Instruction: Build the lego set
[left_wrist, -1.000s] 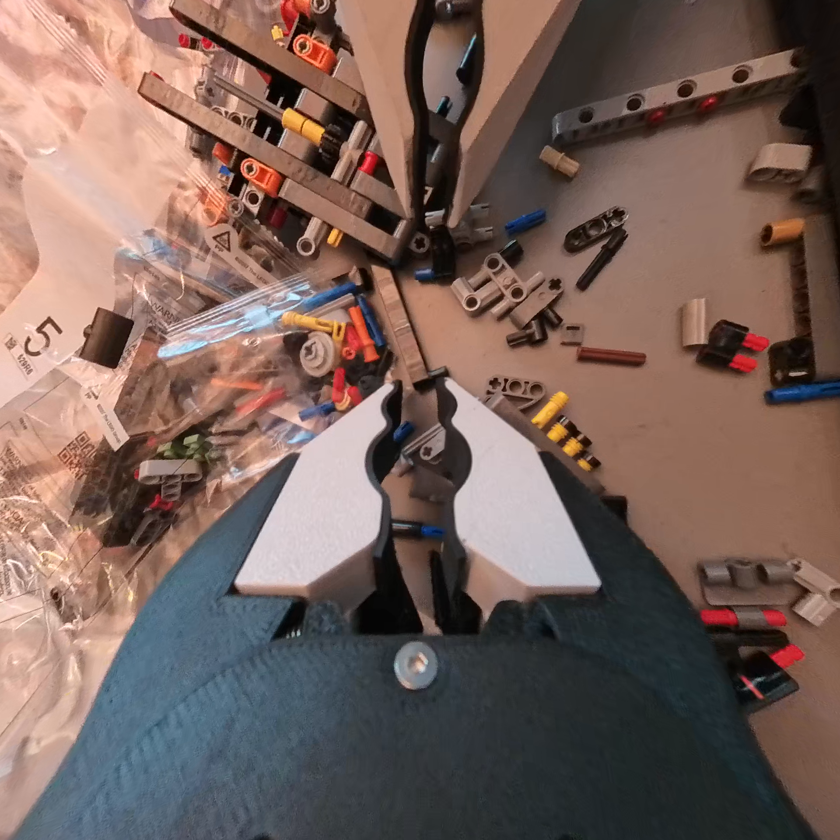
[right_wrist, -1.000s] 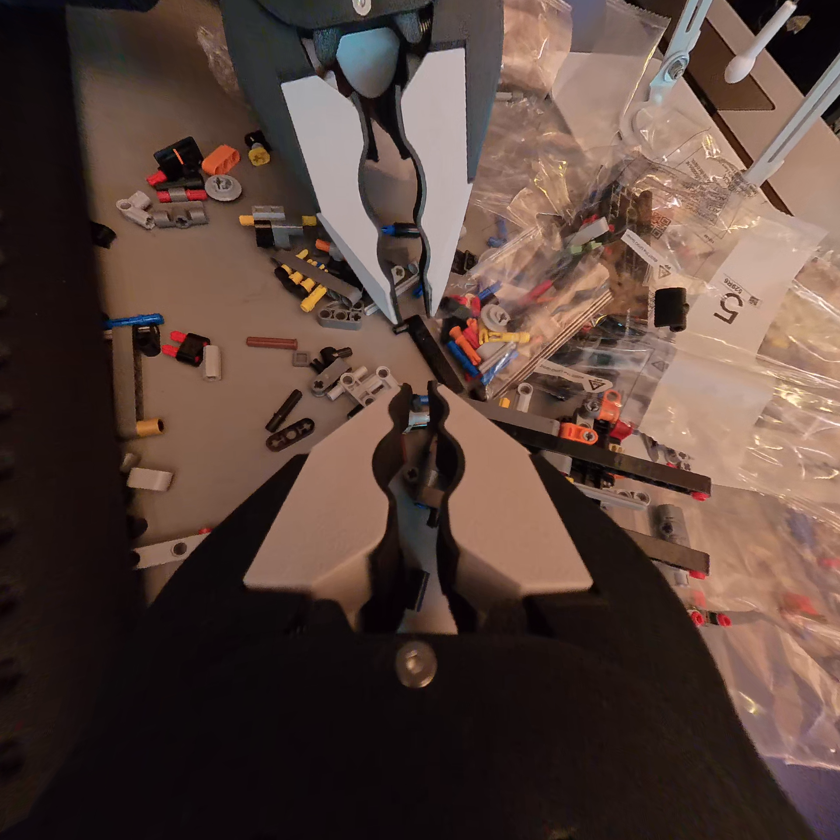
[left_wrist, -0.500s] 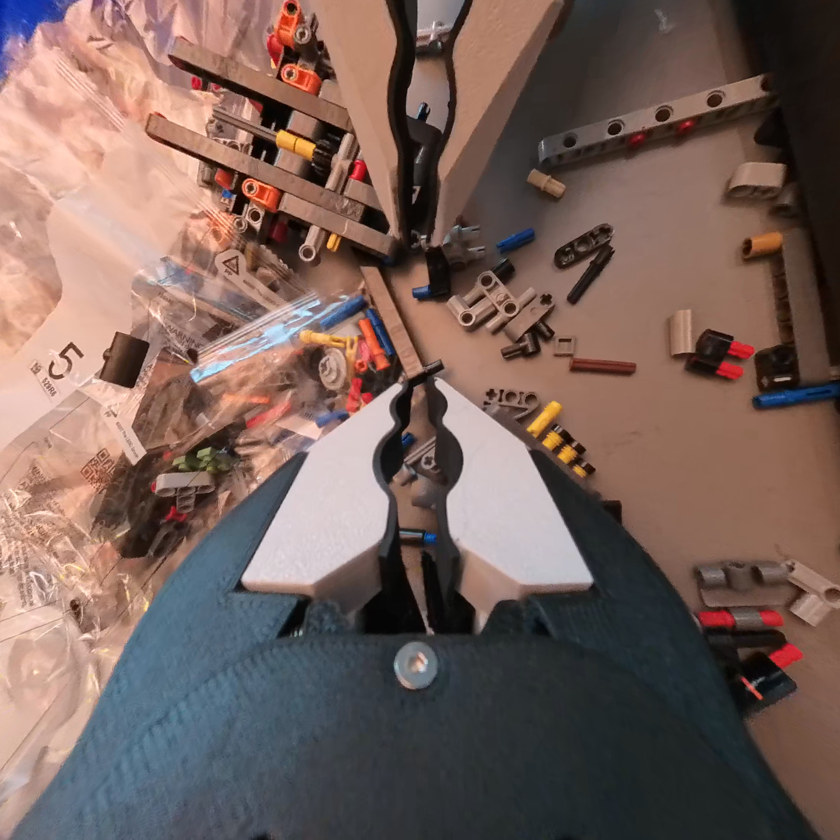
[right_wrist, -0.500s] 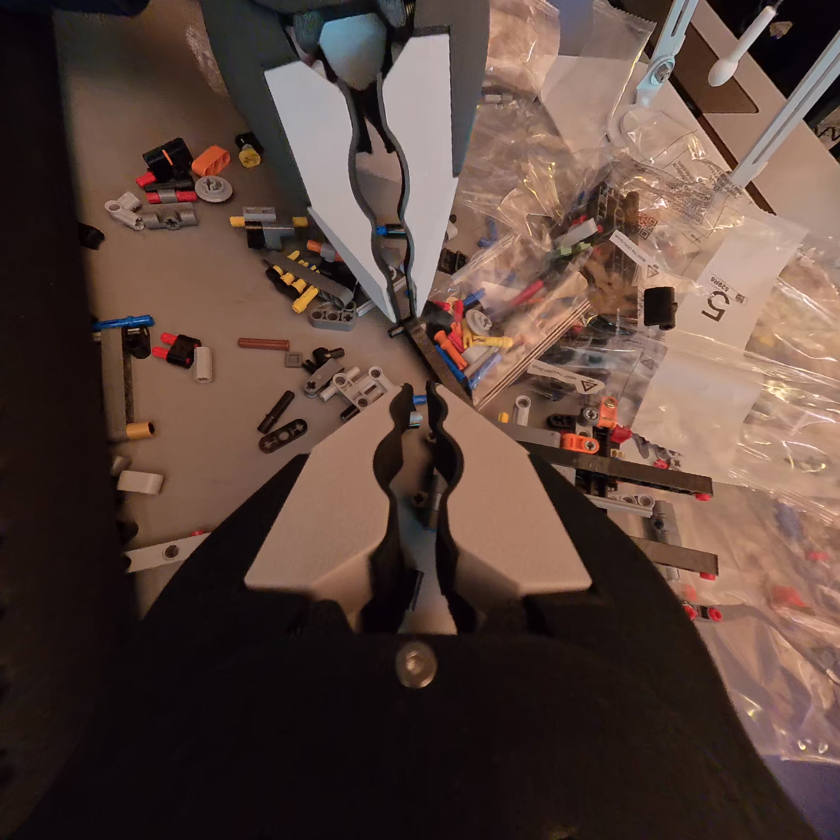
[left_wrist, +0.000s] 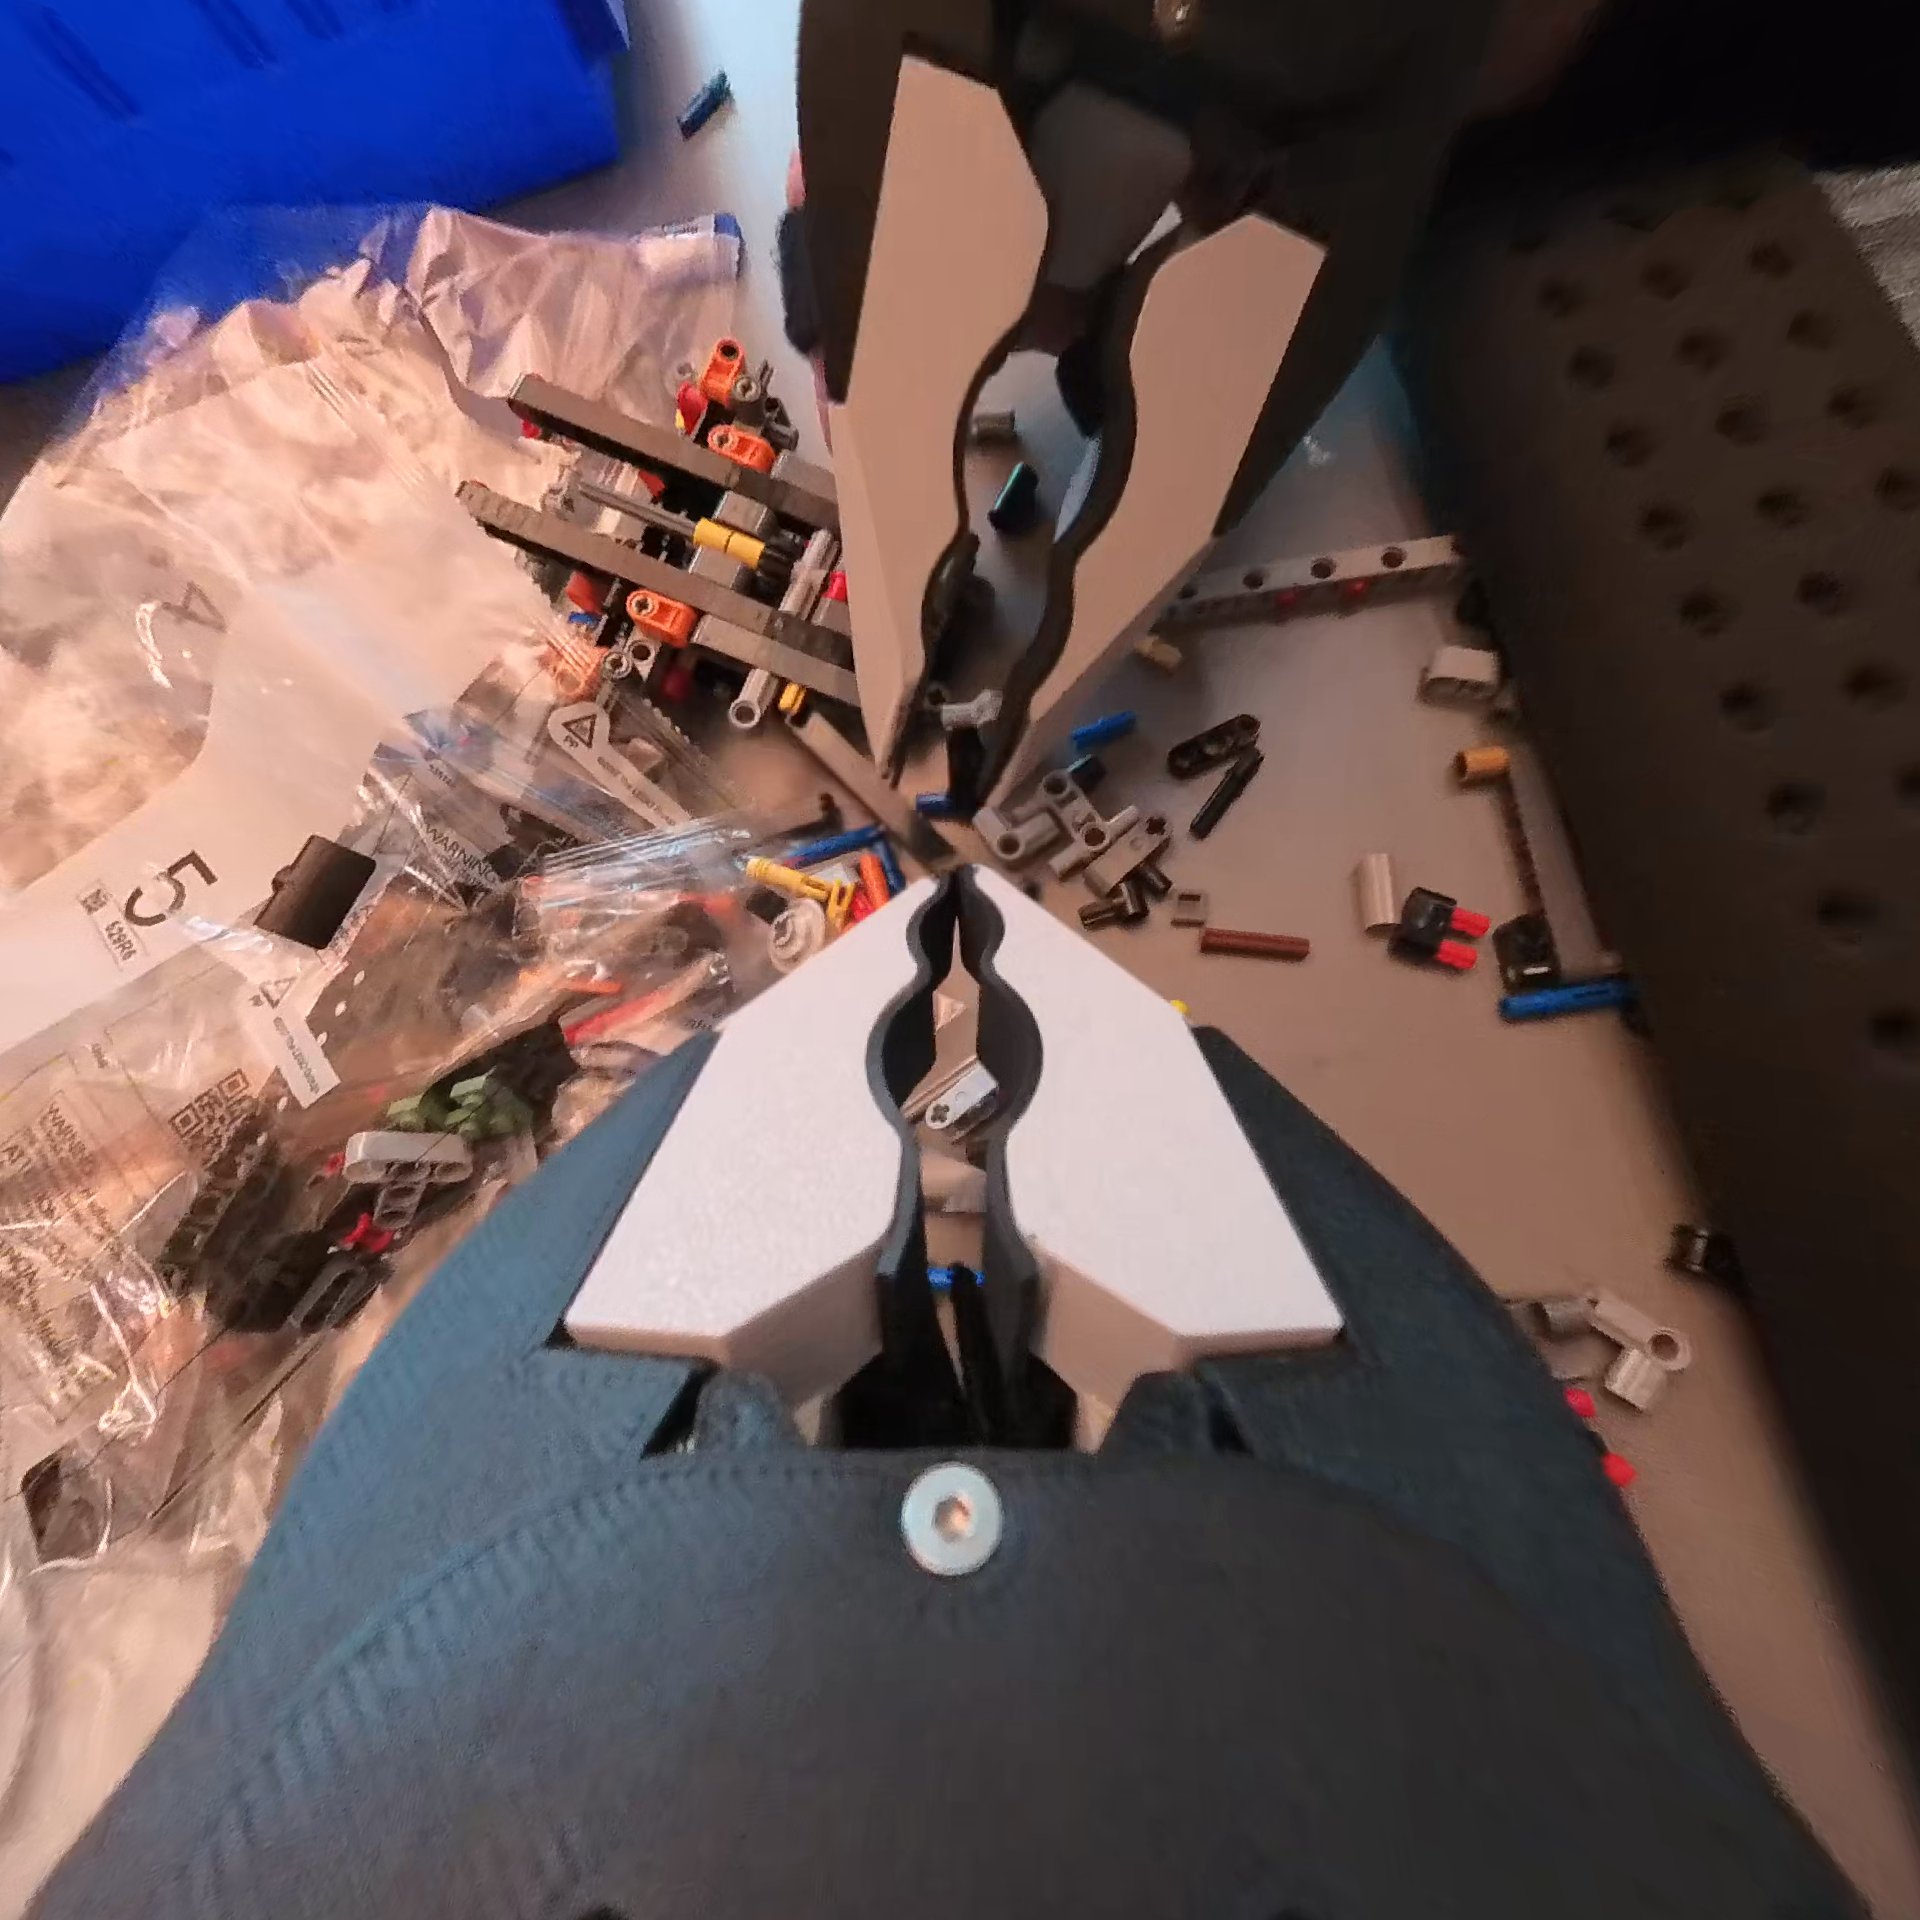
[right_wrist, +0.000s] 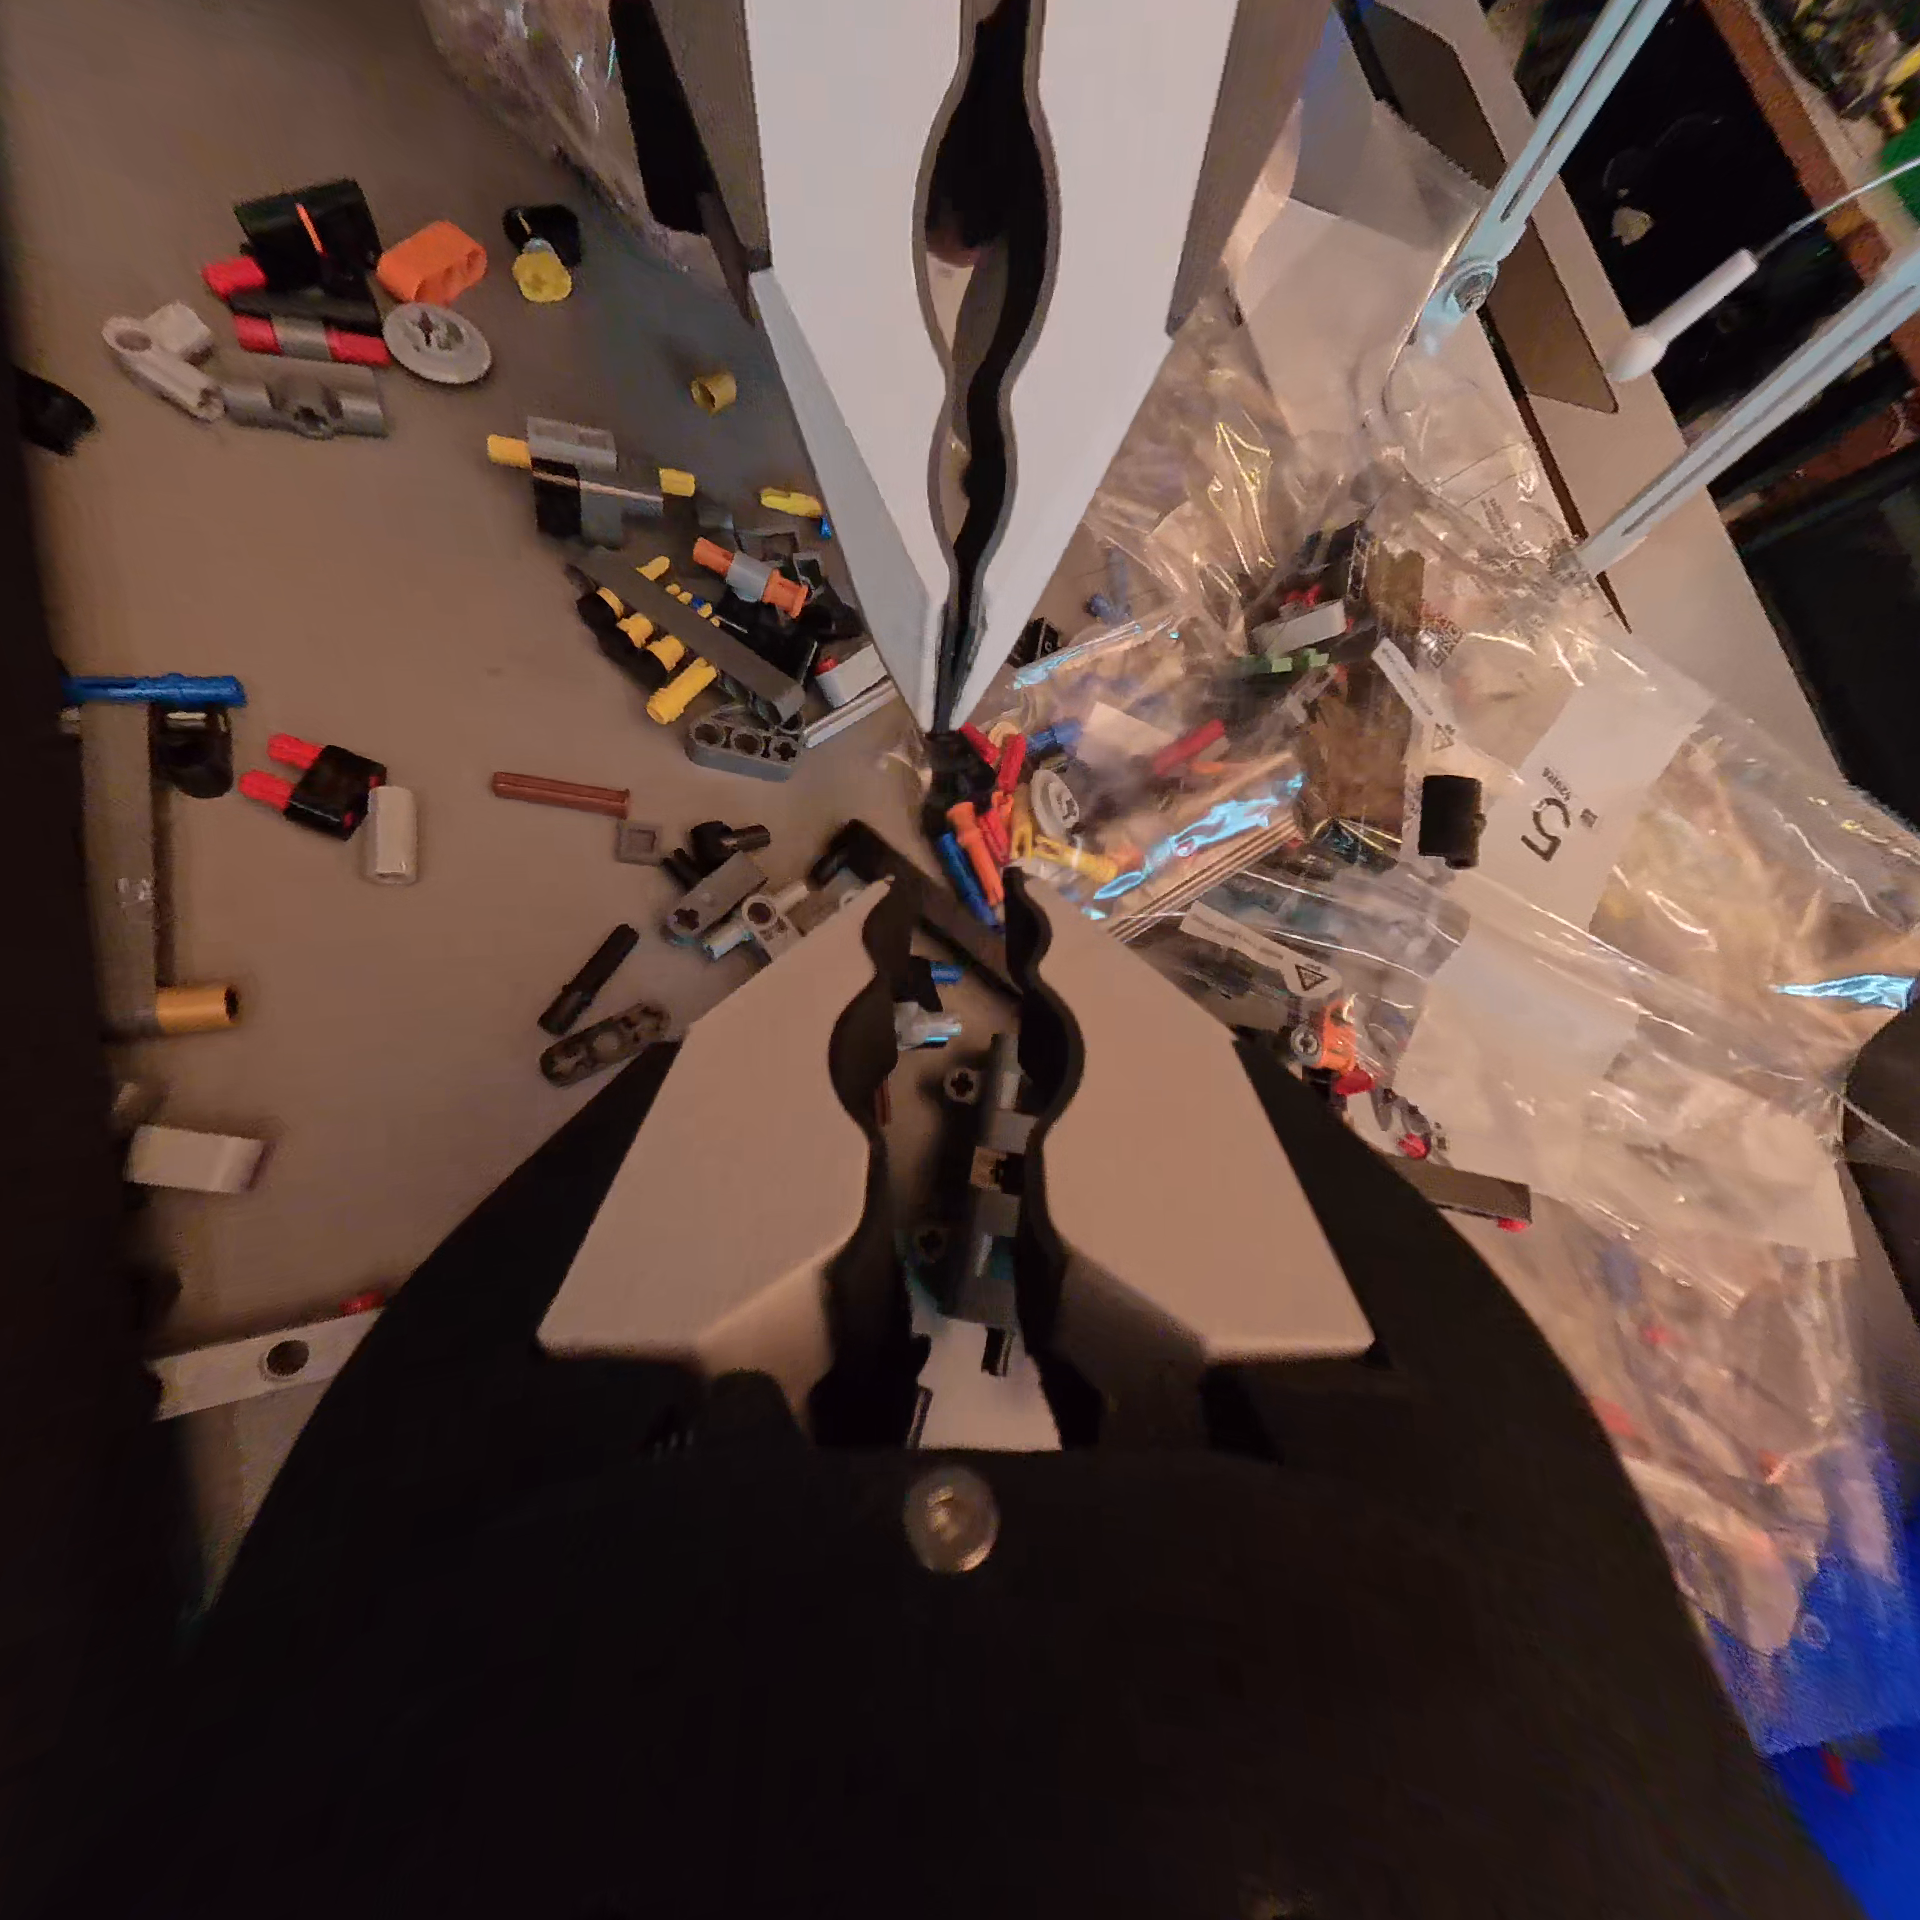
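Observation:
My left gripper (left_wrist: 956, 888) is shut, fingertips together; in the right wrist view (right_wrist: 948, 717) a small black piece (right_wrist: 951, 771) sits right at its tips. A long dark beam (right_wrist: 873, 847) lies beside that piece on the grey table (left_wrist: 1299, 1091). My right gripper (right_wrist: 951, 883) is open and faces the left one tip to tip; it also shows in the left wrist view (left_wrist: 940, 779). A small grey assembly (right_wrist: 987, 1143) shows in the gap between its fingers, close to the right finger. A partly built frame of dark beams (left_wrist: 675, 561) lies behind.
Clear plastic bags of small parts (left_wrist: 312, 935) cover one side, also seen in the right wrist view (right_wrist: 1351, 779). Loose pins, axles and connectors (left_wrist: 1247, 940) are scattered on the table. A blue bin (left_wrist: 260, 125), a dark perforated surface (left_wrist: 1714, 520) and a white box (right_wrist: 1403, 208) border it. The grippers are tip to tip, or close to it.
My left gripper has closed fully at the end of the dark beam and lifted. My right gripper's fingers have spread wider. Both views now sit higher over the table.

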